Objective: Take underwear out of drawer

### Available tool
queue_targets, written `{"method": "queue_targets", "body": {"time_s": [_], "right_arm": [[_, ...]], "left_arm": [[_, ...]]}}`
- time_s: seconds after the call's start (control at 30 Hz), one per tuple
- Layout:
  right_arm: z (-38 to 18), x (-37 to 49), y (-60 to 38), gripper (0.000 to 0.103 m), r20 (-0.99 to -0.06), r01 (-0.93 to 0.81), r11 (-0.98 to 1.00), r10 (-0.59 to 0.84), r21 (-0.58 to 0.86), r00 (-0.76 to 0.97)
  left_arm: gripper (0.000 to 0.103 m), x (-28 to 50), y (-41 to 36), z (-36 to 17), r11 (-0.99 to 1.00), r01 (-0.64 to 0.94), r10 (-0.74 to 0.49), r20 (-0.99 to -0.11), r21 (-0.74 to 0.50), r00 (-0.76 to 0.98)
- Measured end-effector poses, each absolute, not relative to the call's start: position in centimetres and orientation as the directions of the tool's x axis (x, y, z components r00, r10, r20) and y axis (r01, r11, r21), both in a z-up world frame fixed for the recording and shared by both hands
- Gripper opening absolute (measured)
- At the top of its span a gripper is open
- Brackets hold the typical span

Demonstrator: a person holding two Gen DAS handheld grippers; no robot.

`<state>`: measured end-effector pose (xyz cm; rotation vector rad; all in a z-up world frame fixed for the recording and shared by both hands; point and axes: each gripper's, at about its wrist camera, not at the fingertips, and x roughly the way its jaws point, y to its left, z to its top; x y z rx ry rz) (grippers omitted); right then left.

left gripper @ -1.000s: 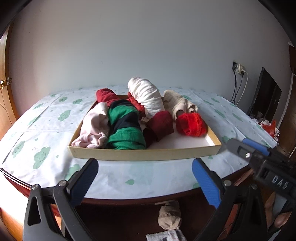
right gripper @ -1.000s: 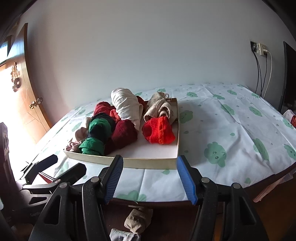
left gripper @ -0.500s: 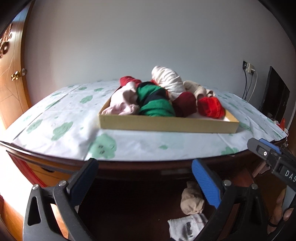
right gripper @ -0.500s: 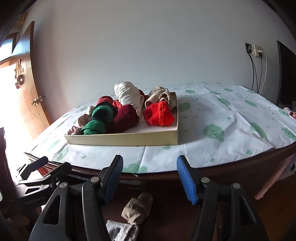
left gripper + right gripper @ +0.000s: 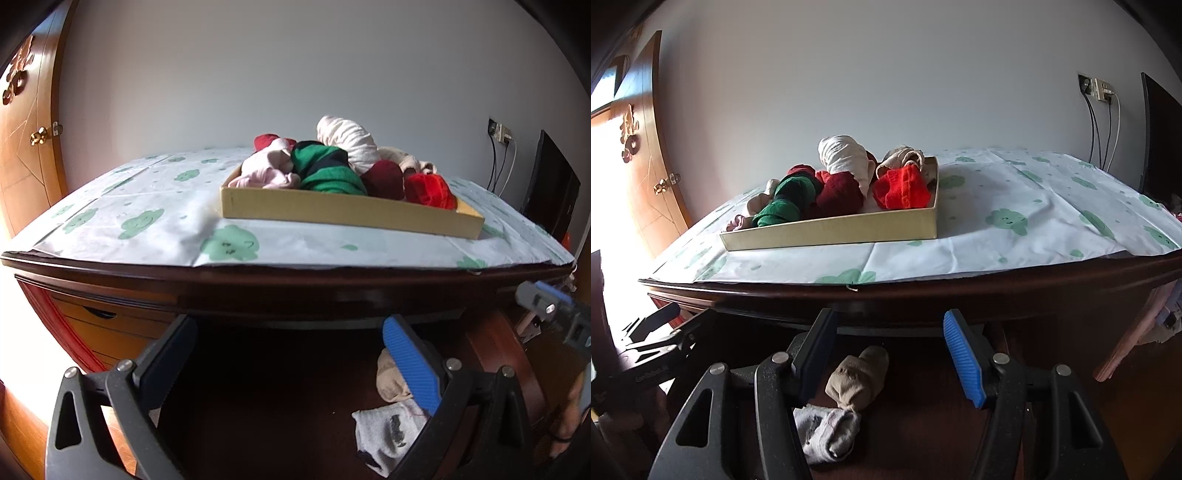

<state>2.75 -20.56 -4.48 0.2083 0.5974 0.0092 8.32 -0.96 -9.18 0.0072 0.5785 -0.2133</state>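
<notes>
Both grippers hung low in front of a dark wooden desk (image 5: 332, 284), its top covered by a white sheet printed with green clouds (image 5: 155, 221). The left gripper (image 5: 291, 354) had its jaws open with nothing between them; the blue ribbed pad (image 5: 410, 365) of one finger stood clear of the dark pad opposite. The right gripper (image 5: 890, 347) likewise stood with its jaws parted around empty air, pointing toward the shadowed space beneath the desk's edge.

On the sheet sat a shallow tan cardboard tray (image 5: 831, 230), serving as the drawer, and the underwear lay bundled inside it. From the left wrist view I could make out a pale pink bundle (image 5: 266, 170) at the near left corner, a green-and-black striped roll (image 5: 325, 171) just beside it, a cream white roll (image 5: 347, 142) behind, a dark maroon bundle (image 5: 384, 181), and a bright red piece (image 5: 430, 190) toward the right end. A beige piece (image 5: 901, 158) rested behind the red one, against the tray's far wall.

Down on the dark floor under the desk lay a balled tan sock (image 5: 857, 376) touching a crumpled grey sock (image 5: 827, 432), between the right gripper's fingers in that view. A wooden door with a brass knob (image 5: 40, 136) stood at the left, and cables hung from a wall socket (image 5: 1100, 90) at the right.
</notes>
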Motion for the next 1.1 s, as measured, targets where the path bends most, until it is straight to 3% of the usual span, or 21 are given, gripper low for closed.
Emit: {"method": "queue_targets", "body": {"time_s": [0.37,0.83,1.0,1.1], "right_arm": [[0.3,-2.6,-22.7,0.063,-0.489,0.05,0.989,0.025,0.14,0.872],[12.6,-13.9,-28.3,0.063,-0.242,0.206,0.978,-0.211,-0.044,0.947],[12.9,-15.9,-29.6,0.071,-0.234,0.22,0.976,-0.214,-0.003,0.948],[10.9,-14.3,-29.0,0.071,-0.297,0.169,0.985,-0.158,0.014,0.942]], "left_arm": [[0.102,6.8,0.0,-10.0,0.978,0.204,-0.192,-0.554,-0.041,0.81],[0.102,4.3,2.7,-6.5,0.975,0.222,-0.2,-0.517,-0.02,0.832],[0.102,3.9,1.0,-6.8,0.96,0.277,-0.204,-0.574,0.043,0.793],[0.102,4.4,-0.4,-8.4,0.941,0.331,-0.205,-0.652,0.074,0.73]]}}
